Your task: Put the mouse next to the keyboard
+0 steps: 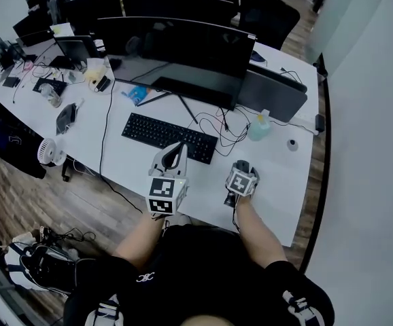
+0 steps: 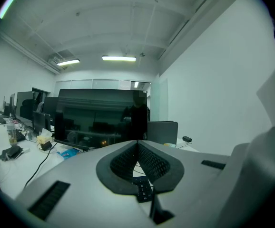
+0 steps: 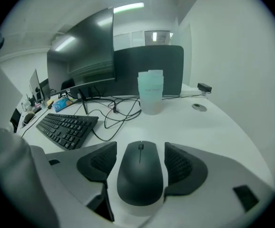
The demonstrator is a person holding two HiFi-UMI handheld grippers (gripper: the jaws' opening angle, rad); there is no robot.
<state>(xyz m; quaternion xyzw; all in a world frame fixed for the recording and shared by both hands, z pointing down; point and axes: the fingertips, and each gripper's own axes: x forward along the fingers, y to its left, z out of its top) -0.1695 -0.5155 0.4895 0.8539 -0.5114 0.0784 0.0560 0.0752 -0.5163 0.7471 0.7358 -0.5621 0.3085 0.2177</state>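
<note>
My right gripper [image 3: 140,151] – jaws apart astride mouse [image 3: 140,179], lower centre | left gripper [image 2: 137,144] clenched, empty | risk: uneven closure could squirt mouse sideways.

I hold two grippers, the left gripper [image 1: 181,146] and the right gripper [image 1: 241,166]. One mouse [image 3: 140,172] lies between my right gripper's jaws. One keyboard [image 1: 169,136] sits ahead and left of that gripper. Two screens stand beyond both: the big screen [image 1: 176,46] and the side screen [image 1: 271,92]. One bottle [image 1: 259,126] is ahead of my right gripper, one disc [image 1: 292,144] further right. One fan [image 1: 47,151] sits far to my left gripper's left. One chair [image 1: 271,15] stands past the screens
</note>
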